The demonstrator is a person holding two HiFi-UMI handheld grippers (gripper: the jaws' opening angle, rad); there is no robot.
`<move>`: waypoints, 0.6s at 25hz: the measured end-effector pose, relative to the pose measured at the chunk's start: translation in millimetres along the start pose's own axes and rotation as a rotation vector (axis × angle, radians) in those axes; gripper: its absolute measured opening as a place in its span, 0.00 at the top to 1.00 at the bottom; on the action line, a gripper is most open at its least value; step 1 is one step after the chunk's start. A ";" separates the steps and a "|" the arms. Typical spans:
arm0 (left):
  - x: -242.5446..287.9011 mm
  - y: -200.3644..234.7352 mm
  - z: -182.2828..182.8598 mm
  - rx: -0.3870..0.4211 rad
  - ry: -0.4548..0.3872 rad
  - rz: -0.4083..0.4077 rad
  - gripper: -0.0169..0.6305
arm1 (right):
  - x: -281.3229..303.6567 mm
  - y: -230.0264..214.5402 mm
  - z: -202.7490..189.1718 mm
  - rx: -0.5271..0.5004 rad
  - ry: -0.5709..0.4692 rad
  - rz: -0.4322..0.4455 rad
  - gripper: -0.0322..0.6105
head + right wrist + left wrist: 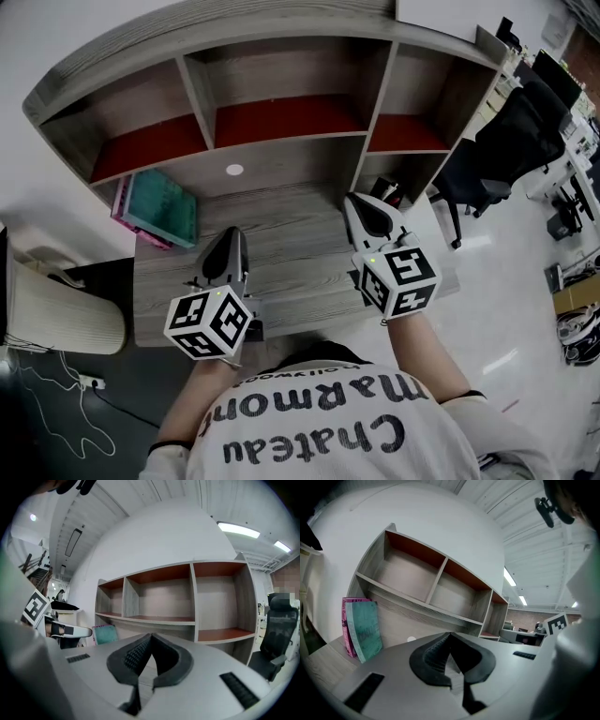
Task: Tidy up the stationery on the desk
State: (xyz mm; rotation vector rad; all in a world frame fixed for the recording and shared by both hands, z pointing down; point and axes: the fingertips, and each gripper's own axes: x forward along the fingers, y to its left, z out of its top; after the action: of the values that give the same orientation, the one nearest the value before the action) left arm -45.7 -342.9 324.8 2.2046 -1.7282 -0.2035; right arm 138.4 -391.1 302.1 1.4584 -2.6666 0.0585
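I'm holding the left gripper [232, 239] and right gripper [364, 208] clenched, both empty, above the desk [300, 267]. The teal book [165, 208] is leaning far left against a pink book [121, 201]. It's probably stiff and light, so I'd pinch its upper edge.

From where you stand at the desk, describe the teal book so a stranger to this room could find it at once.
Find the grey wooden shelf unit with red-lined compartments on the desk. Below its leftmost compartment, at the desk's left end, two books stand together. The teal book is the inner one, towards the desk's middle; the other is a pink book.
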 end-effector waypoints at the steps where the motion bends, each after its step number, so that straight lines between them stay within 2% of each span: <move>1: -4.4 1.3 -0.2 -0.002 0.004 -0.005 0.96 | -1.6 7.0 -2.0 0.023 -0.004 -0.004 0.94; 9: -36.1 14.6 -7.7 -0.005 0.037 -0.033 0.96 | -11.0 56.6 -17.0 0.181 -0.020 0.007 0.94; 15: -60.5 21.0 -16.1 -0.006 0.056 -0.044 0.96 | -24.6 86.1 -36.8 0.234 0.020 0.023 0.94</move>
State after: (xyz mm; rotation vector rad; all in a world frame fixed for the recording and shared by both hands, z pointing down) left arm -75.2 -286.3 341.6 2.2241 -1.6483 -0.1568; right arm 81.8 -321.0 337.3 1.4782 -2.7369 0.3966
